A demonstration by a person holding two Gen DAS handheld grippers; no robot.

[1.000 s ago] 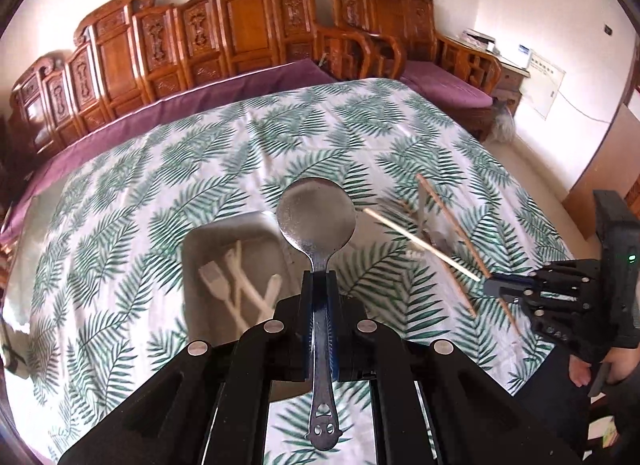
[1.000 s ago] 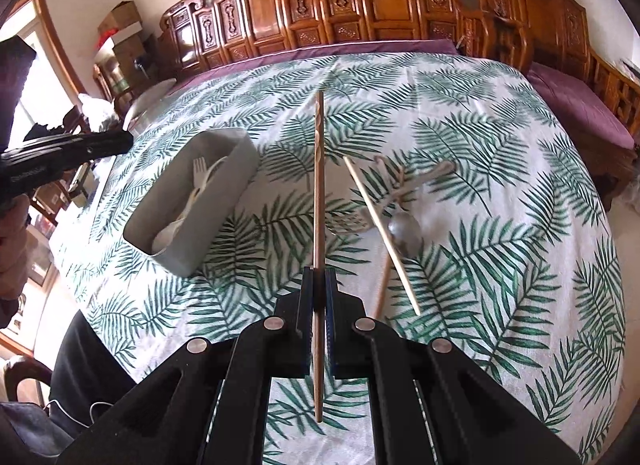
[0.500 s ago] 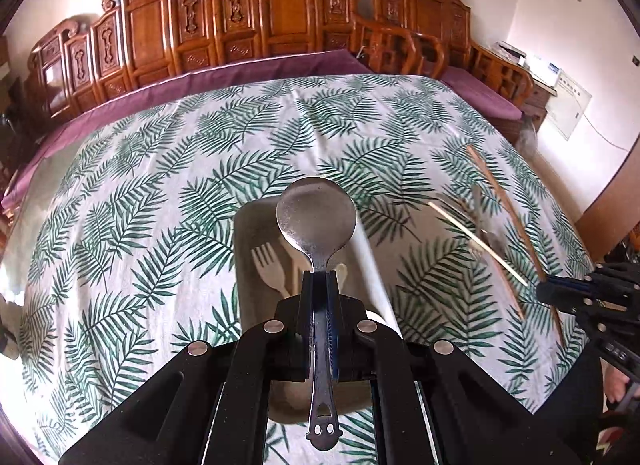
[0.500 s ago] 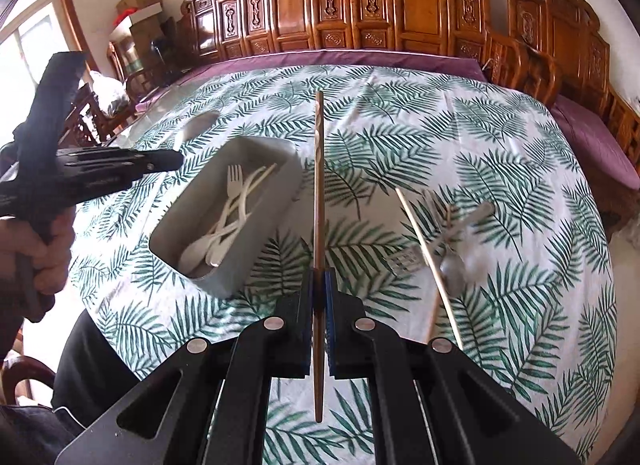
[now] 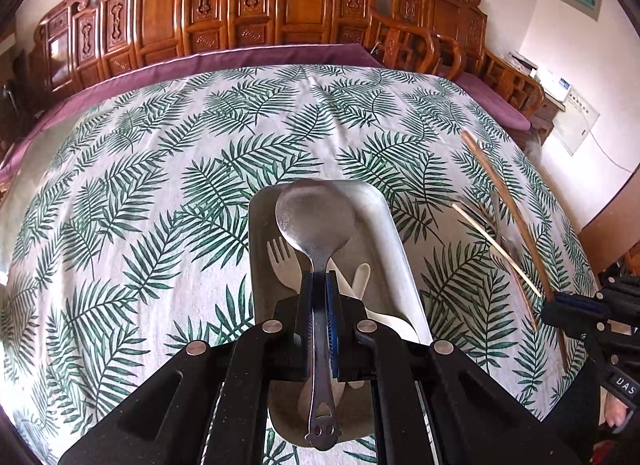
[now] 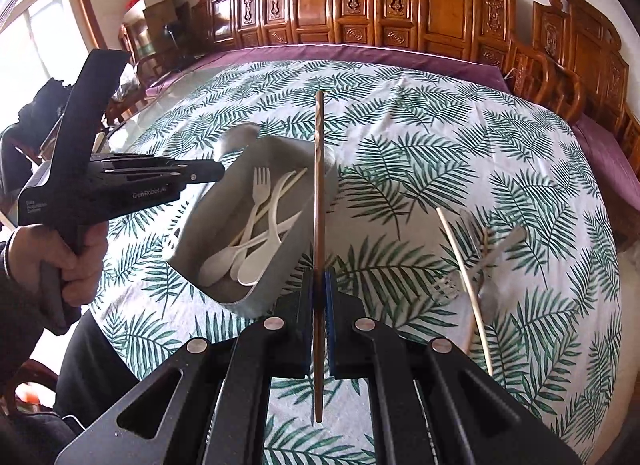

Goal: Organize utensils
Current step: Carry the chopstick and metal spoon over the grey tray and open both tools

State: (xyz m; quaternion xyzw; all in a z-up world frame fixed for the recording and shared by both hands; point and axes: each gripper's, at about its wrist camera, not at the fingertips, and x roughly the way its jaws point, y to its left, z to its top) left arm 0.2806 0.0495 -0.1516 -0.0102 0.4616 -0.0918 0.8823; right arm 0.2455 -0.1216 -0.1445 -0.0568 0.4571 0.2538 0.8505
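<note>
The metal spoon (image 5: 316,221) is clamped by its handle in the closed jaws of the left gripper (image 5: 320,305), its bowl hanging right over the grey tray (image 5: 400,249), which sits toward the near edge of the table (image 5: 160,169) and already holds white plastic forks and spoons (image 6: 256,233). The right gripper (image 6: 319,297) has its jaws shut on a dark wooden chopstick (image 6: 319,193), whose far end reaches over the tray's right wall. Farther toward the table's right edge lie the loose pieces not yet sorted: a pale chopstick (image 6: 464,281) and a metal fork (image 6: 484,261) crossing it. The risk, as I judge it, is crowding: both tools converge on the one tray, so the long chopstick could knock the spoon or the tray wall, and a spoon let go from this height could bounce off the plastic cutlery and land on the cloth. Against the earlier frames, the tray has slid from the left of the spoon to directly beneath it in the left view, and the right gripper's chopstick now overlaps the tray instead of pointing at bare cloth beside it.
</note>
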